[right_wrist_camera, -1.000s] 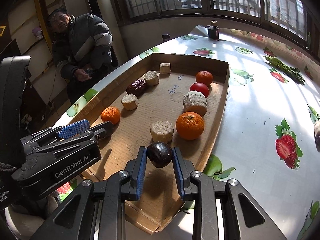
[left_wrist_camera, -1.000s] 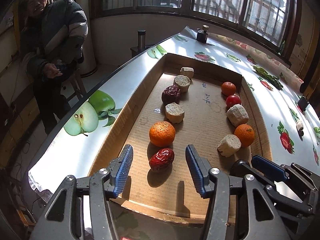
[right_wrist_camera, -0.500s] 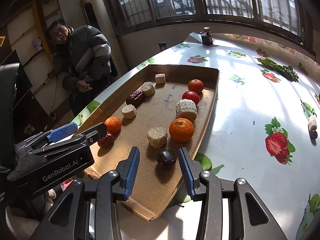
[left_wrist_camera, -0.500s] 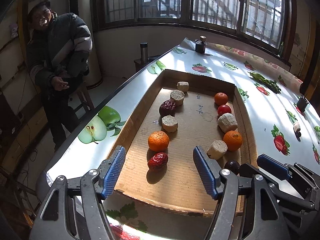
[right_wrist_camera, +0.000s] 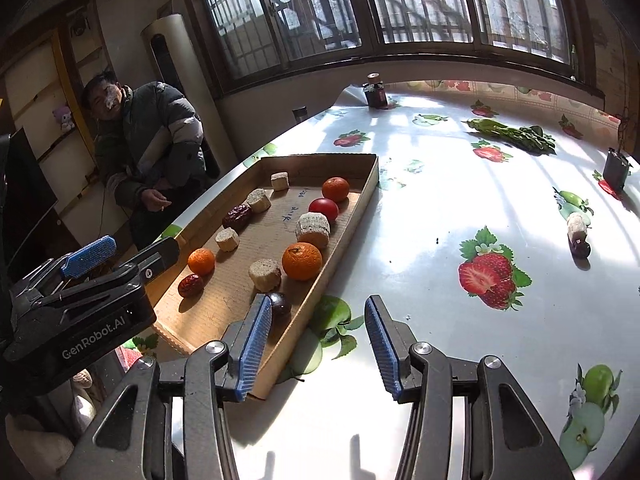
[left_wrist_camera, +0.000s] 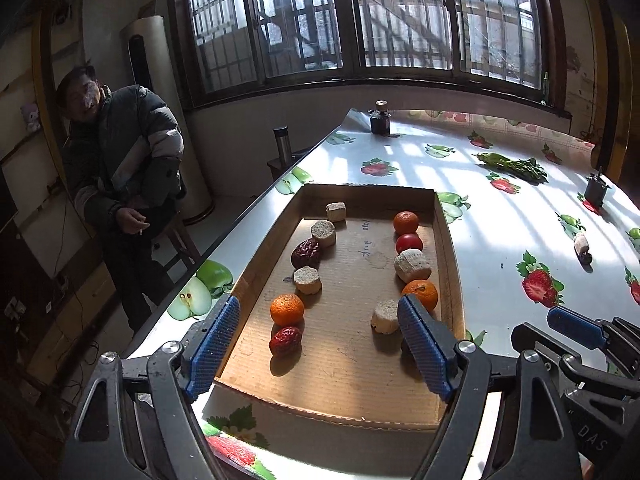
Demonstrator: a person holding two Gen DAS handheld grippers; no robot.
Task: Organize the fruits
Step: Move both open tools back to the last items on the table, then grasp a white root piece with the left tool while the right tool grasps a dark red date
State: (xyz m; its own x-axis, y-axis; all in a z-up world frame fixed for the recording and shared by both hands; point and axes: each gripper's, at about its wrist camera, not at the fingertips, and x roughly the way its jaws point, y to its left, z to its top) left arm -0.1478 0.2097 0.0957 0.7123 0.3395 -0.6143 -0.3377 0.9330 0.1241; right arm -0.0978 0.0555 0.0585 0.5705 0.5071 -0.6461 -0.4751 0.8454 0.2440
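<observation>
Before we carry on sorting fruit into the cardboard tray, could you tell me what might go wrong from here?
1. The dark plum lies close to the cardboard tray's low side wall and right beside the right gripper's inner finger; a nudge could roll it.
2. The round fruits sit loose in tight rows, so bumping one orange may disturb its neighbours.
3. The left gripper and right gripper, both open, work close together and could collide.

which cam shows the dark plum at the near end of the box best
The right wrist view: the dark plum lies in plain sight on the cardboard box floor, just past one blue pad. In the left wrist view it is hidden behind that gripper's own finger.
</observation>
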